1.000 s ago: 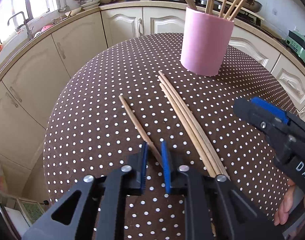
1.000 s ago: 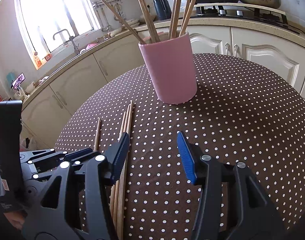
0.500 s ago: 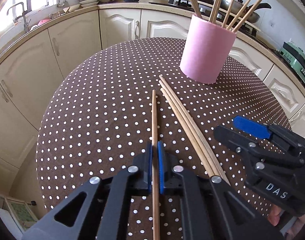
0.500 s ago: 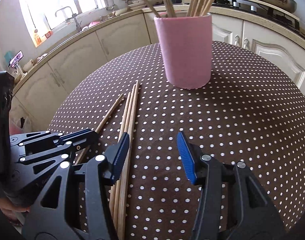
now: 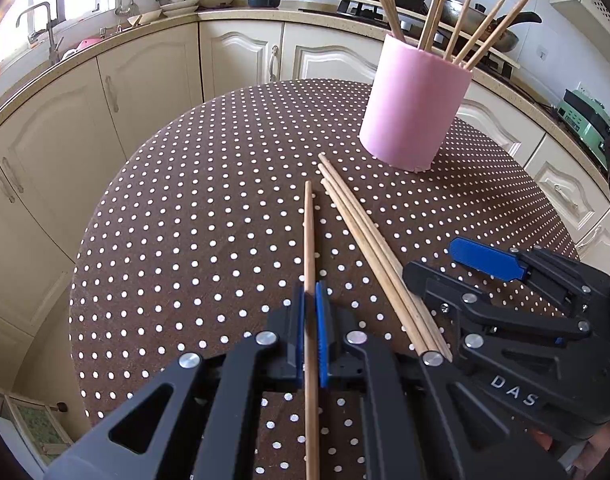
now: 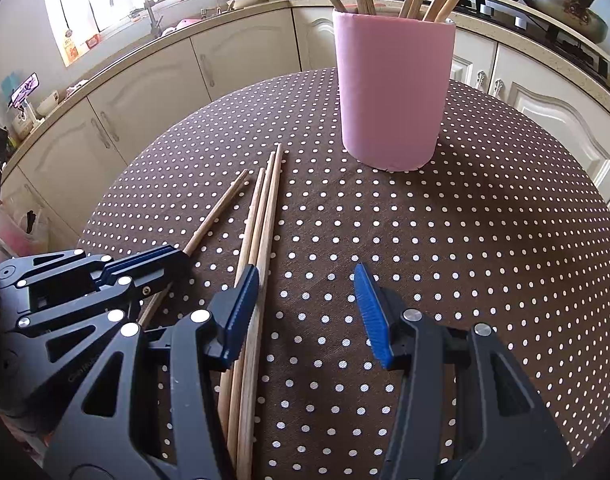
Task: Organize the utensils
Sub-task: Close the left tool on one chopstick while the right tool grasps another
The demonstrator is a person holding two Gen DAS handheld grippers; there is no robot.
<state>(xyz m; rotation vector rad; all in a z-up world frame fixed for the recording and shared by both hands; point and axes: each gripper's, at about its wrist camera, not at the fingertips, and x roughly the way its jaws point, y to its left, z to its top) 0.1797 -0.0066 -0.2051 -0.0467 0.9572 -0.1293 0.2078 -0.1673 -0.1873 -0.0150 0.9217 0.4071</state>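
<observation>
Cream kitchen cabinets (image 5: 145,92) curve behind a round desk (image 5: 193,208) covered in brown cloth with white dots. Toward the far edge of that desk stands a pink holder (image 5: 415,108), upright, with several wooden chopsticks fanning out of its top. The left gripper (image 5: 309,300) has its blue-padded fingers (image 5: 321,340) pressed nearly together on a single chopstick (image 5: 309,240), which runs straight ahead between the pads and reaches out past the fingertips toward the holder; its rear end passes back under the gripper body. In the right wrist view the same stick (image 6: 217,216) slants out from between the left gripper's fingers (image 6: 145,260), well short of the holder (image 6: 393,92). Just to the right of the left fingers lies a bundle of three chopsticks (image 5: 369,240), side by side and flat on the cloth, their far tips pointing at the holder's base but clear of it. The right gripper (image 6: 307,304) has its fingers spread apart with nothing between the pads; its left finger (image 6: 241,308) sits right against the bundle (image 6: 261,224), which runs under and alongside that finger, while its right finger hangs over bare dotted cloth. Seen from the left wrist, the right gripper (image 5: 457,264) lies just beside the near end of the bundle.
</observation>
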